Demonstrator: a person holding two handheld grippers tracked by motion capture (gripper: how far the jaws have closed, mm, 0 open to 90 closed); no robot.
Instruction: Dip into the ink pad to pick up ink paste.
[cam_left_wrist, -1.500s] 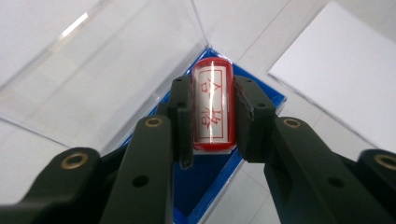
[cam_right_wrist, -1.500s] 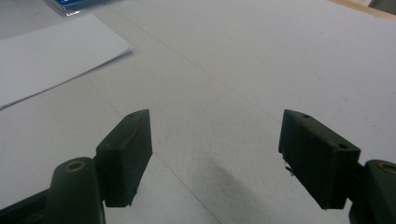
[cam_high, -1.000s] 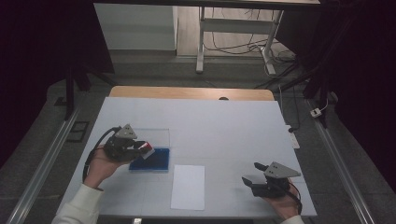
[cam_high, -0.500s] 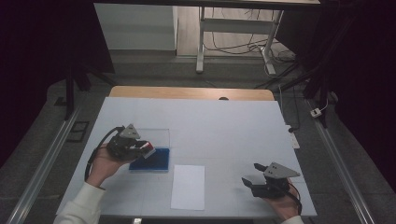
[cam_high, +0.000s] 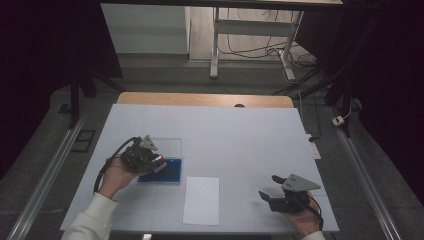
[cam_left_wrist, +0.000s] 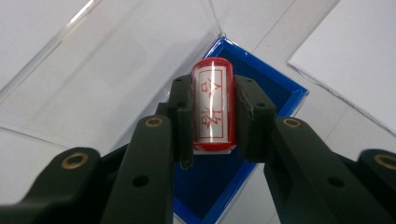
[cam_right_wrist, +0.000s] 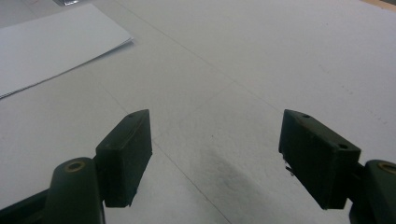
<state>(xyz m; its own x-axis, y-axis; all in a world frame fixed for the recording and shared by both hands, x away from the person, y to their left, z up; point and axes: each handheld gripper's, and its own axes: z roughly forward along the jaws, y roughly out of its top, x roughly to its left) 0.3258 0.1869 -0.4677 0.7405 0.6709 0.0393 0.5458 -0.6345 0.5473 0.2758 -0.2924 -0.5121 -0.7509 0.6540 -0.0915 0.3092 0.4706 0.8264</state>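
Observation:
My left gripper (cam_left_wrist: 213, 116) is shut on a red stamp (cam_left_wrist: 213, 109) whose white face bears red characters. It hovers over a blue ink pad tray (cam_left_wrist: 275, 88), which lies next to its clear lid (cam_left_wrist: 107, 79). From the high view the left gripper (cam_high: 157, 162) sits at the tray's (cam_high: 170, 175) left edge, with the clear lid (cam_high: 170, 145) behind. A white sheet of paper (cam_high: 201, 200) lies to the tray's right. My right gripper (cam_high: 267, 195) stands open low over the table at the front right, and between its jaws (cam_right_wrist: 215, 158) there is bare table.
The table is covered in white (cam_high: 240, 140), with a wooden strip (cam_high: 200, 99) along its far edge. A corner of the paper (cam_right_wrist: 51, 42) shows left of the right gripper. Beyond the table stand a metal frame (cam_high: 215, 45) and floor cables (cam_high: 250, 50).
The left gripper with the stamp has shifted slightly right and down over the blue tray. The right gripper has barely moved.

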